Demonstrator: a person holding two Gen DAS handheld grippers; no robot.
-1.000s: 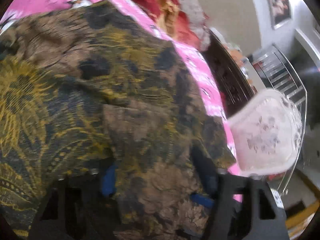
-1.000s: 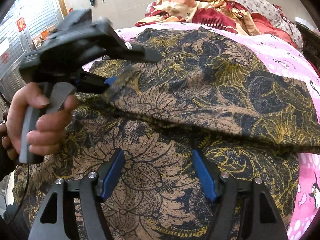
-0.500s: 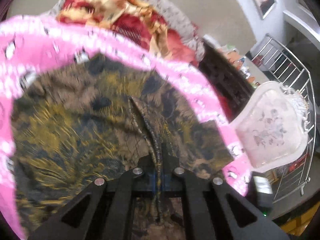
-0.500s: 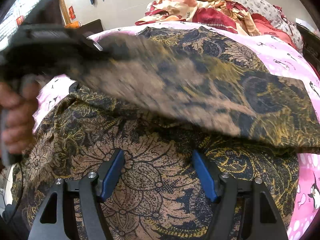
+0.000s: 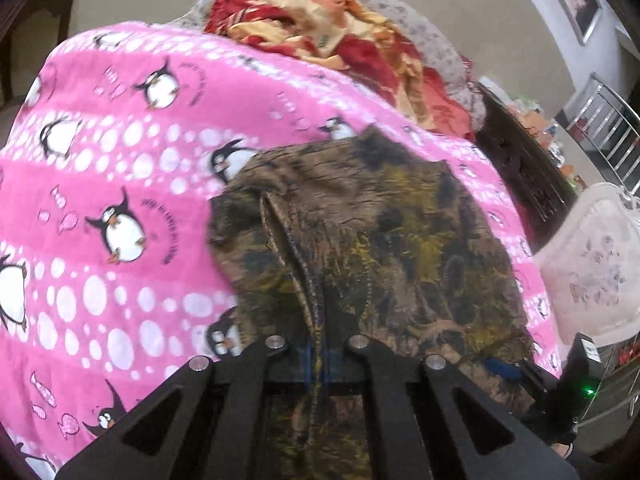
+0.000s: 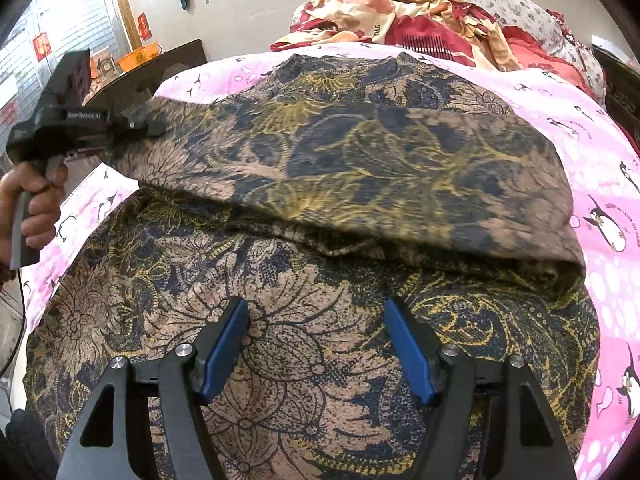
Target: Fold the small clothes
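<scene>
A brown batik cloth with dark blue and yellow flowers lies spread on the pink penguin blanket. My left gripper is shut on a bunched edge of this cloth and holds it lifted. In the right wrist view the same left gripper is at the upper left in a person's hand, with a flap of cloth stretched from it across the middle. My right gripper stands open just above the flat lower part of the cloth, its blue pads wide apart.
A heap of red and cream bedding lies at the bed's head, against a flowered pillow. A dark wooden bed frame, a pale cushioned chair and a metal rack stand to the right. A window and wall are at left.
The left gripper closed on the cloth's edge, then pulled it up and leftwards, uncovering much pink blanket. The flap now stretches further across. The right gripper stayed still and open.
</scene>
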